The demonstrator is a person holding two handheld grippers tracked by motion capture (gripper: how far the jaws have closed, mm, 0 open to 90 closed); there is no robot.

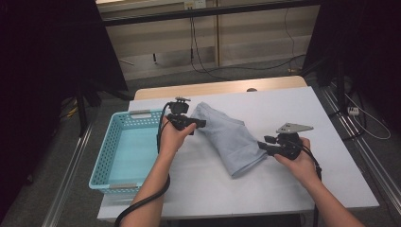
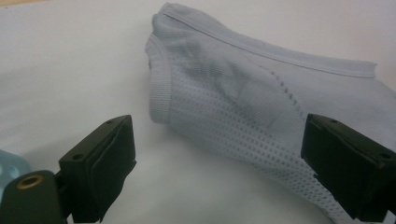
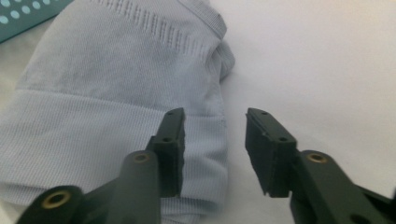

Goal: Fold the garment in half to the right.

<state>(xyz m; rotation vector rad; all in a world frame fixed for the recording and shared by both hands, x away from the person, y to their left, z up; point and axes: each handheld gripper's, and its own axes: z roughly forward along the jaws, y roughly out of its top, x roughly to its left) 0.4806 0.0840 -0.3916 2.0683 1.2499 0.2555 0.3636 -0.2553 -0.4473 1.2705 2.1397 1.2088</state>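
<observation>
A folded light-blue garment [image 1: 227, 135] lies slantwise on the white table [image 1: 288, 101]. My left gripper [image 1: 201, 124] is at the garment's upper left end, held by a hand. In the left gripper view its jaws [image 2: 217, 128] stand wide apart, with the mesh cloth [image 2: 243, 93] just ahead and nothing pressed between the pads. My right gripper [image 1: 261, 144] is at the lower right end. Its jaws [image 3: 215, 114] are apart over the ribbed edge of the cloth [image 3: 107, 93], and the pads do not pinch it.
A turquoise perforated basket [image 1: 106, 146] stands on the left part of the table beside my left hand; its corner shows as teal [image 3: 28, 14]. The table's near and right edges are close. Cables run over the floor beyond.
</observation>
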